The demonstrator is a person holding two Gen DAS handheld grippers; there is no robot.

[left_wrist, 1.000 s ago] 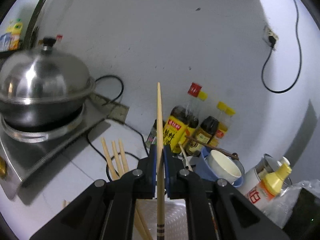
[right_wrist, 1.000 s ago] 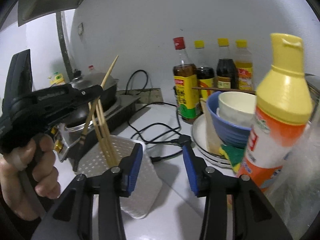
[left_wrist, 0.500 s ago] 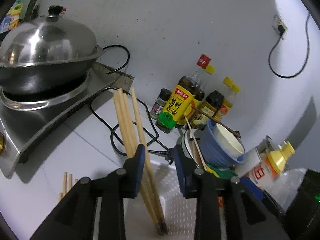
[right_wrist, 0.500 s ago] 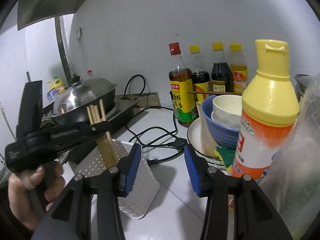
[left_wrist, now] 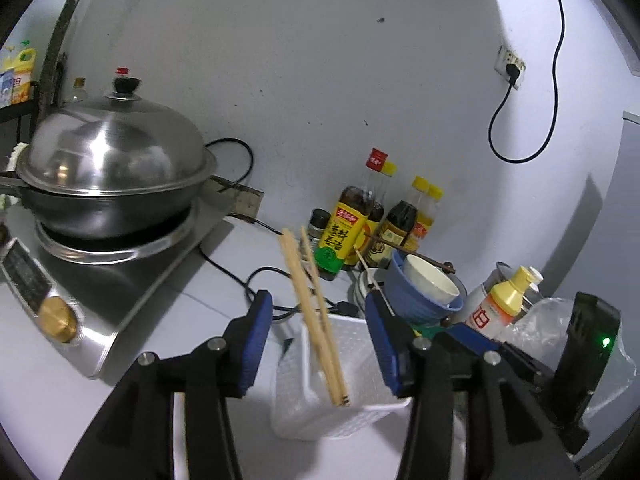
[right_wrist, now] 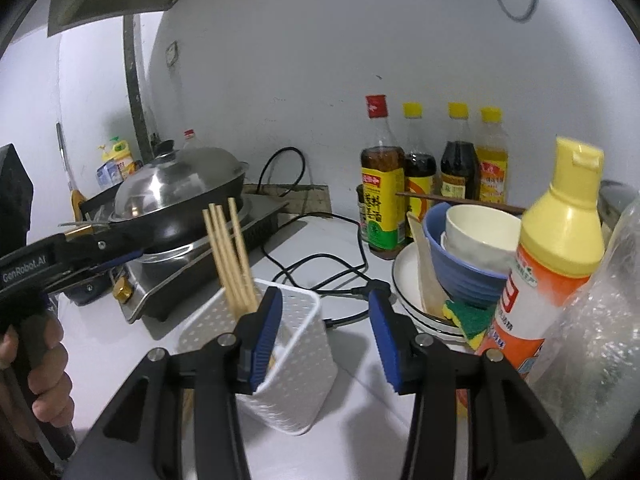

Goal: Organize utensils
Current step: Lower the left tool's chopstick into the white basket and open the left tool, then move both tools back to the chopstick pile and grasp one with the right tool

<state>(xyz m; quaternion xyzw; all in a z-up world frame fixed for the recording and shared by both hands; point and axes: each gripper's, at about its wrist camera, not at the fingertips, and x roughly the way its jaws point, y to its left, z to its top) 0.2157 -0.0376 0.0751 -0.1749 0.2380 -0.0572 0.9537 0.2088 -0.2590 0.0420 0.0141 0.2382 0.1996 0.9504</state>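
With the chopsticks [left_wrist: 316,312] standing tilted in the white perforated holder [left_wrist: 340,392] at lower centre, I keep my left gripper [left_wrist: 318,344] wide open and empty above them; my right gripper [right_wrist: 324,340], equally spread, grips nothing beside the holder.
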